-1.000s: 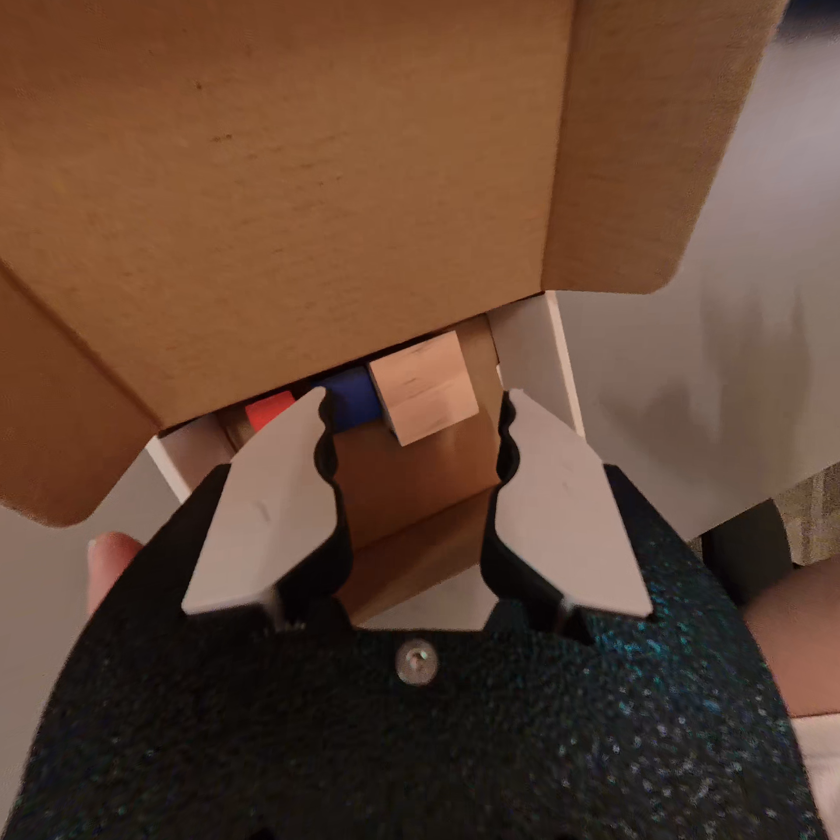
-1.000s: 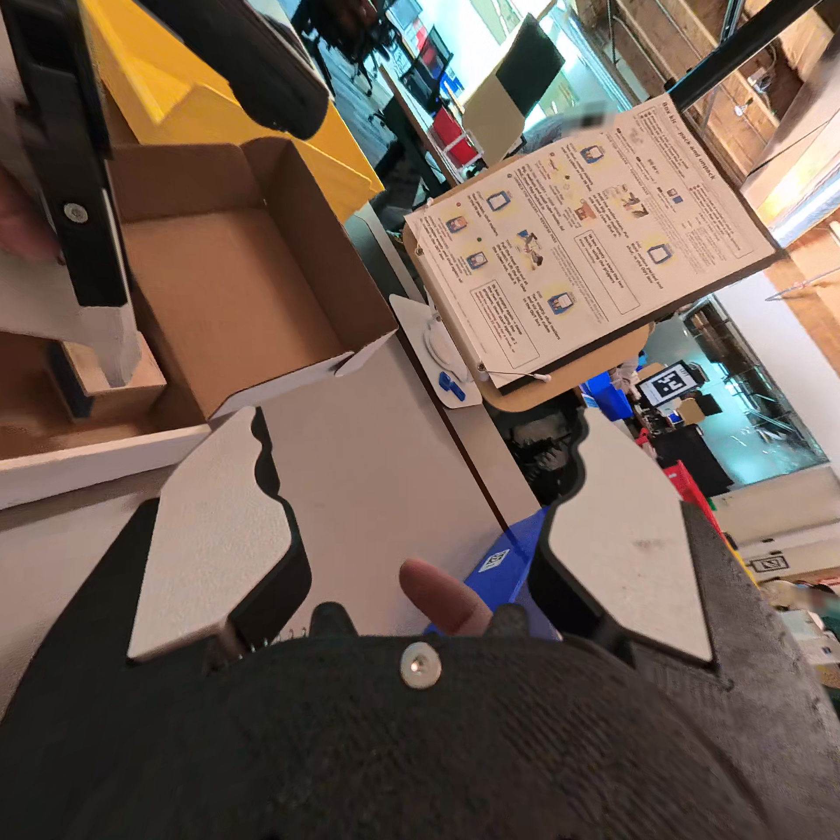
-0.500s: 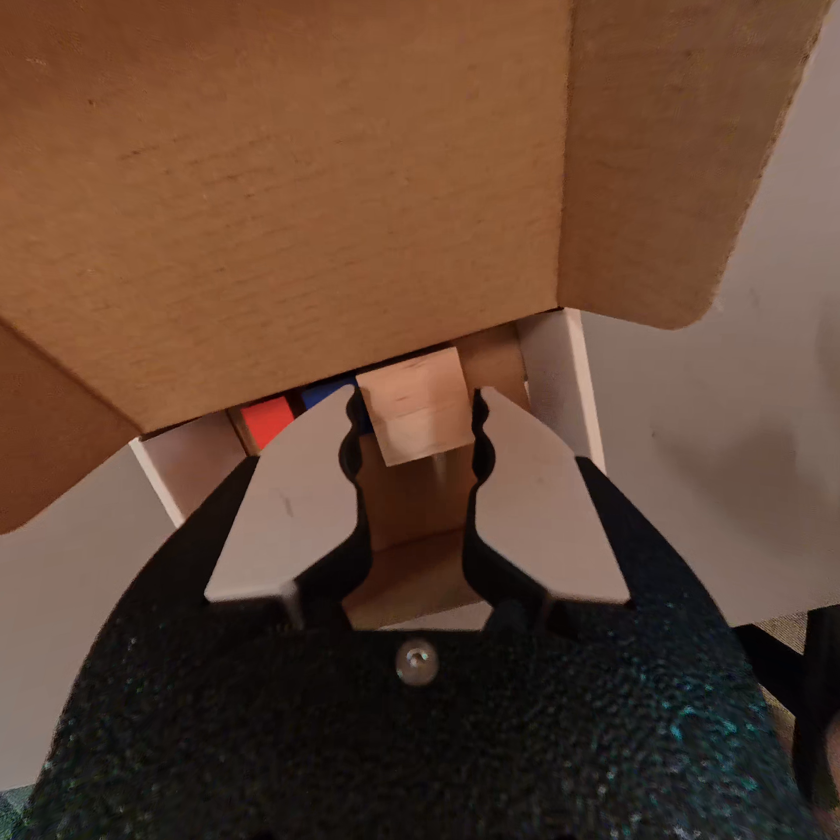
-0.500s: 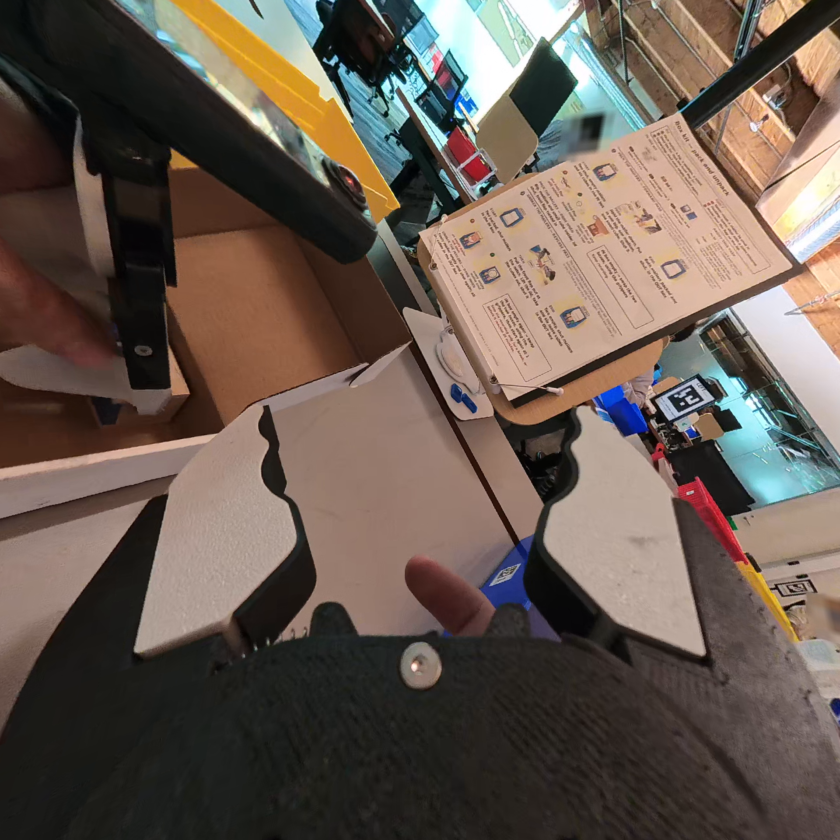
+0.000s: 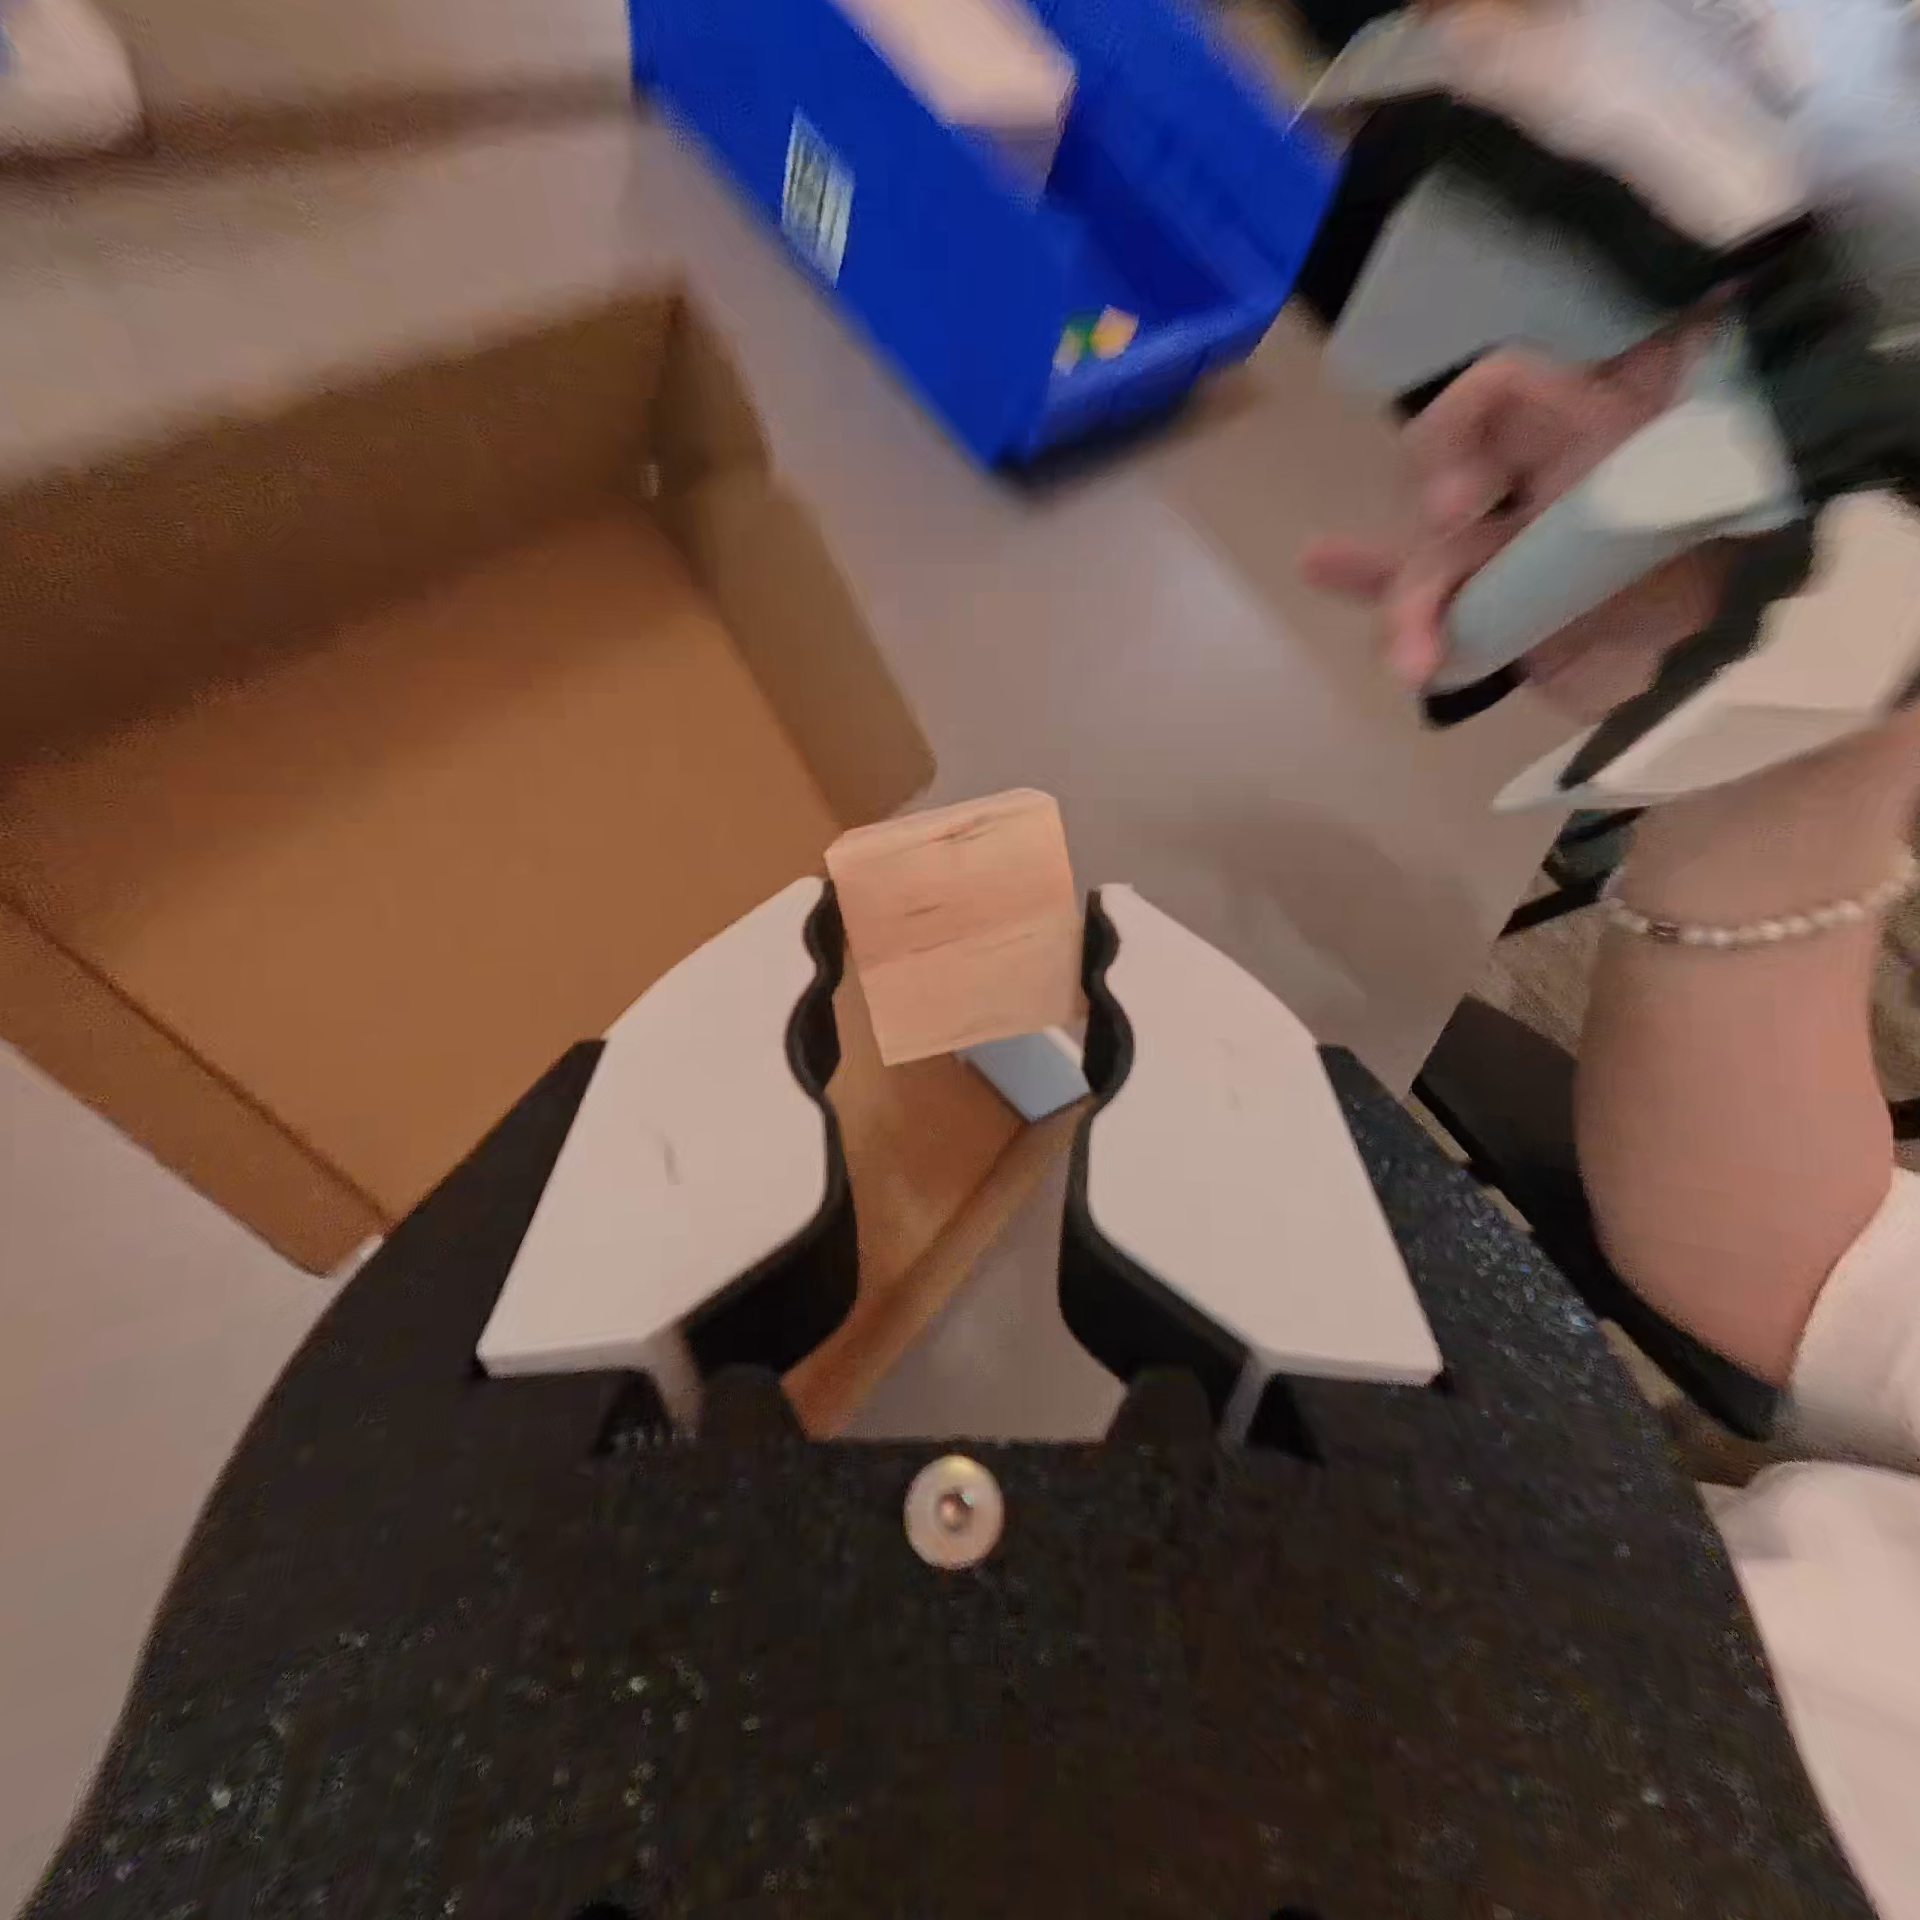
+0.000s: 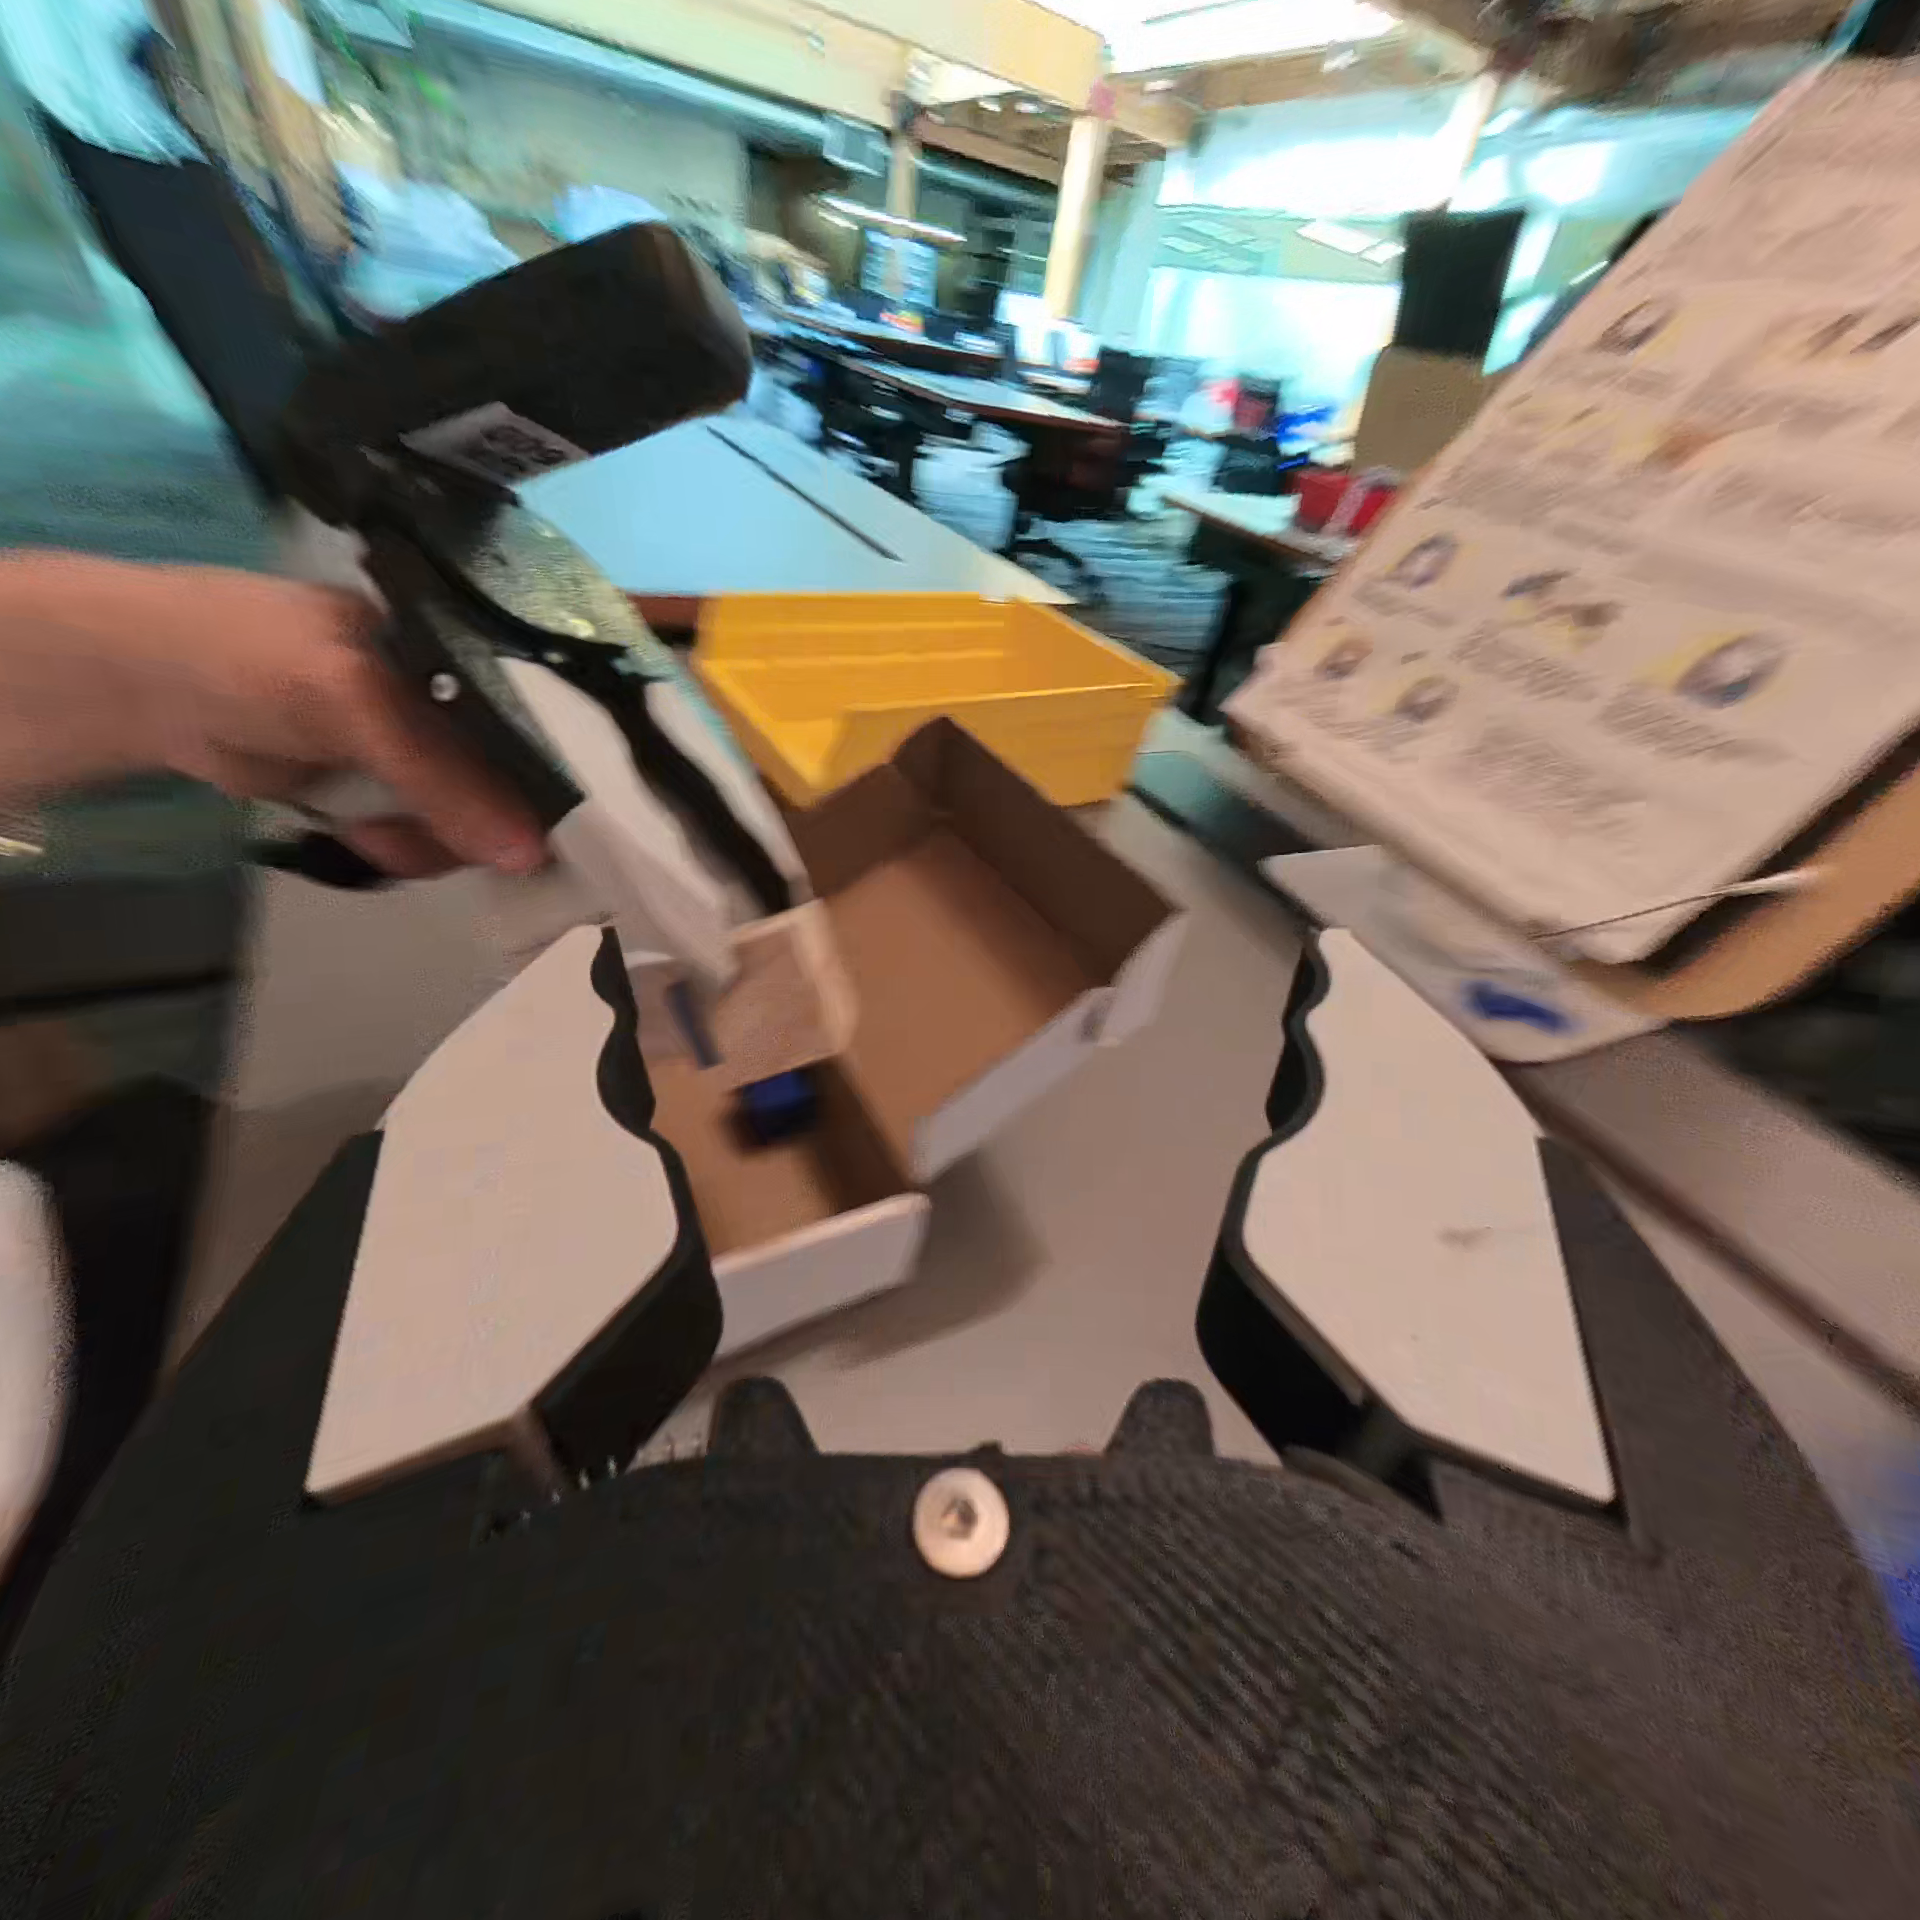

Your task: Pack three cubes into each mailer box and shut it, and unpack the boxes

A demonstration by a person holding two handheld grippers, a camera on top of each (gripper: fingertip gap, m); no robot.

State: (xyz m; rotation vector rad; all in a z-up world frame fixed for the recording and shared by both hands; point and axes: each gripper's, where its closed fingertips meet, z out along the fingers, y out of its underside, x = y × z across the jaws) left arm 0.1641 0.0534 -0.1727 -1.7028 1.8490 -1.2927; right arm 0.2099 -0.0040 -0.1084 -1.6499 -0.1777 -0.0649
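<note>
My left gripper is shut on a plain wooden cube and holds it in the air over the edge of the open brown mailer box. In the right wrist view the cube hangs just above the box. A blue cube lies inside the box. My right gripper is open and empty, above the table in front of the box. It also shows, blurred, at the upper right of the left wrist view.
A blue bin stands on the table beyond the box. A yellow bin sits behind the box. A clipboard with an instruction sheet leans at the right. A person's forearm with a bead bracelet is at the right.
My left gripper has shut on the wooden cube and lifted it out from under the box lid. The right gripper has swung round to face the box.
</note>
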